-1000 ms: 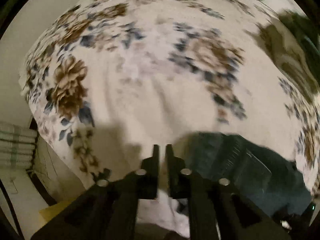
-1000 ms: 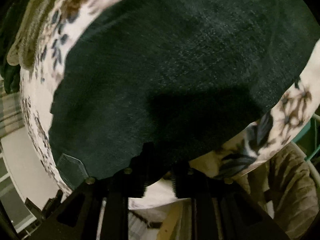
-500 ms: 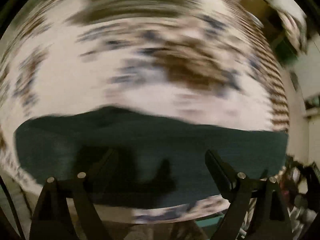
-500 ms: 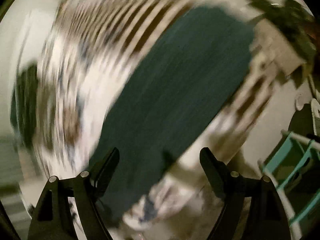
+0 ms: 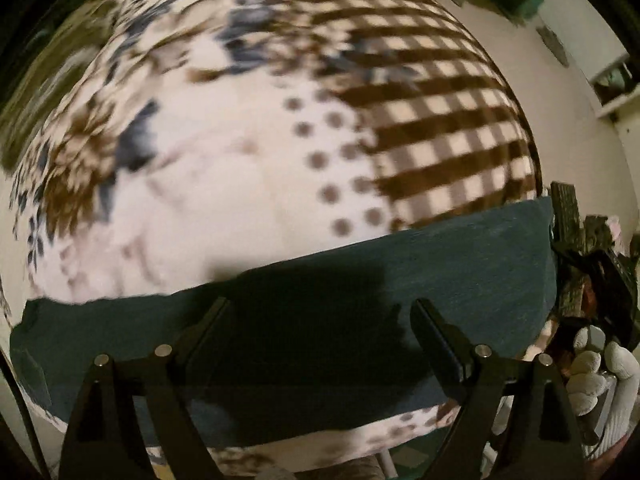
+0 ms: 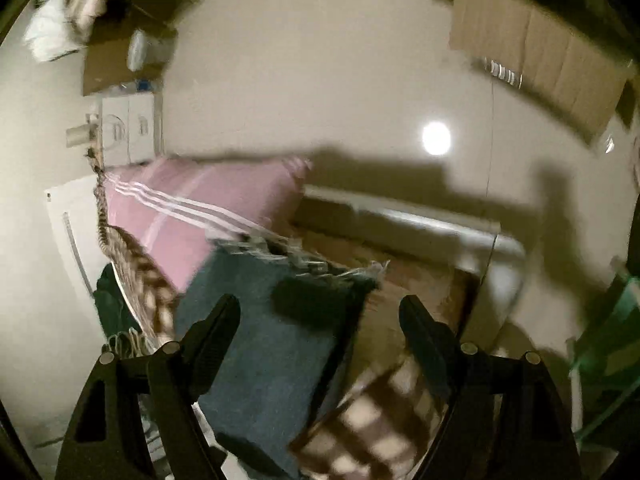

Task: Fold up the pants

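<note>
Dark teal pants (image 5: 460, 280) lay folded in a flat band across the patterned blanket (image 5: 248, 168) in the left wrist view; left gripper (image 5: 320, 316) hung over them, jaws wide apart, holding nothing; a white-gloved hand (image 5: 600, 372) showed at right; right wrist view: right gripper (image 6: 320, 312) gaped too, empty, above the pants (image 6: 264, 344); a pink striped cloth (image 6: 192, 208) lay beyond.

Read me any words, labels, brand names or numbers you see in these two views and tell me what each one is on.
No text can be read in either view.
White boxes by the wall, right wrist view: dark marks on their faces, too blurred to read.
Dark teal pants: no label or tag shows.
Patterned blanket: flowers, dots and checks only, no lettering.
Pink cloth: white stripes, no words.
</note>
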`<state>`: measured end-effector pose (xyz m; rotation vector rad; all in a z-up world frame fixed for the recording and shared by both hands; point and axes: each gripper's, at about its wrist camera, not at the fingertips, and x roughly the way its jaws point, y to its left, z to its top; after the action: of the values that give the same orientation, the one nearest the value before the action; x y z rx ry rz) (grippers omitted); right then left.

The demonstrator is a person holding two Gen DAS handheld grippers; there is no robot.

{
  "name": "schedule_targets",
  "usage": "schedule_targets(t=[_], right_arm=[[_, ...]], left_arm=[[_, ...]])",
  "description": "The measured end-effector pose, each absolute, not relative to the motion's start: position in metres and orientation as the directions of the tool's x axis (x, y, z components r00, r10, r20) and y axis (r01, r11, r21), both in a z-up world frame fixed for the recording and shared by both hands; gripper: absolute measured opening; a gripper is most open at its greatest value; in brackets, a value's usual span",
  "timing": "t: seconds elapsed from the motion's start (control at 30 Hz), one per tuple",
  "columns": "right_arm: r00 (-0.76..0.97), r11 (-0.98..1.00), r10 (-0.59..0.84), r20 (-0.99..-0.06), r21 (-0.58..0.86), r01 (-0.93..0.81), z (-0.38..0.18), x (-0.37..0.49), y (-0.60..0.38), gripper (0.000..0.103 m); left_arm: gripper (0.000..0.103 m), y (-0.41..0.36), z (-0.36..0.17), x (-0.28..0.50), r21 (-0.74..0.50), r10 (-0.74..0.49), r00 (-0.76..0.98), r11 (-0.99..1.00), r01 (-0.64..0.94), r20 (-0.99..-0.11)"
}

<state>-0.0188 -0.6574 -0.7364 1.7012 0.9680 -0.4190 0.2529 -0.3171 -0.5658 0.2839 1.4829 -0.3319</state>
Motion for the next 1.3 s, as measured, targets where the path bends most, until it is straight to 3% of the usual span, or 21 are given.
schedule_targets(t=[0.07, 0.13, 0.2, 0.23, 0.27, 0.67, 0.93, 1.13, 1.3], right_arm=[[0.646, -0.115, 0.422, -0.636, 0.669, 0.734, -0.750, -0.013, -0.650, 0.082], [0.690, -0.096, 0.400, -0.603, 0.722, 0.686, -0.746, -0.009, -0.645, 0.069], [0.683, -0.009, 0.353, -0.640, 0.727, 0.686, -0.732, -0.002, -0.641, 0.023], [0.674, 0.009, 0.337, -0.657, 0.718, 0.696, -0.726, -0.002, -0.640, 0.013], [0.670, 0.025, 0.315, -0.672, 0.711, 0.702, -0.719, -0.002, -0.640, 0.011], [0.693, 0.263, 0.143, -0.706, 0.702, 0.661, -0.564, -0.010, -0.596, 0.010], [0.645, 0.544, 0.167, -0.746, 0.615, 0.571, -0.473, 0.038, -0.474, 0.010], [0.553, 0.703, 0.282, -0.784, 0.561, 0.437, -0.472, 0.084, -0.330, 0.010], [0.413, 0.827, 0.361, -0.836, 0.492, 0.273, -0.515, 0.116, -0.194, 0.010]], left_arm=[[0.089, -0.326, -0.568, 0.254, -0.015, -0.040, 0.056, 0.919, 0.395, -0.998], [0.089, -0.332, -0.569, 0.256, -0.011, -0.036, 0.055, 0.917, 0.399, -0.998], [0.089, -0.337, -0.569, 0.257, -0.004, -0.030, 0.057, 0.917, 0.398, -0.998], [0.089, -0.339, -0.568, 0.258, 0.002, -0.026, 0.064, 0.917, 0.398, -0.998], [0.089, -0.341, -0.567, 0.258, 0.005, -0.024, 0.069, 0.918, 0.397, -0.997], [0.089, -0.269, -0.522, 0.259, -0.042, -0.075, 0.099, 0.953, 0.300, -0.992], [0.089, -0.126, -0.482, 0.249, -0.078, -0.092, 0.120, 0.990, 0.120, -0.989], [0.089, -0.022, -0.483, 0.228, -0.069, -0.061, 0.127, 0.996, -0.054, -0.990], [0.089, 0.065, -0.494, 0.213, -0.034, -0.012, 0.123, 0.982, -0.183, -0.992]])
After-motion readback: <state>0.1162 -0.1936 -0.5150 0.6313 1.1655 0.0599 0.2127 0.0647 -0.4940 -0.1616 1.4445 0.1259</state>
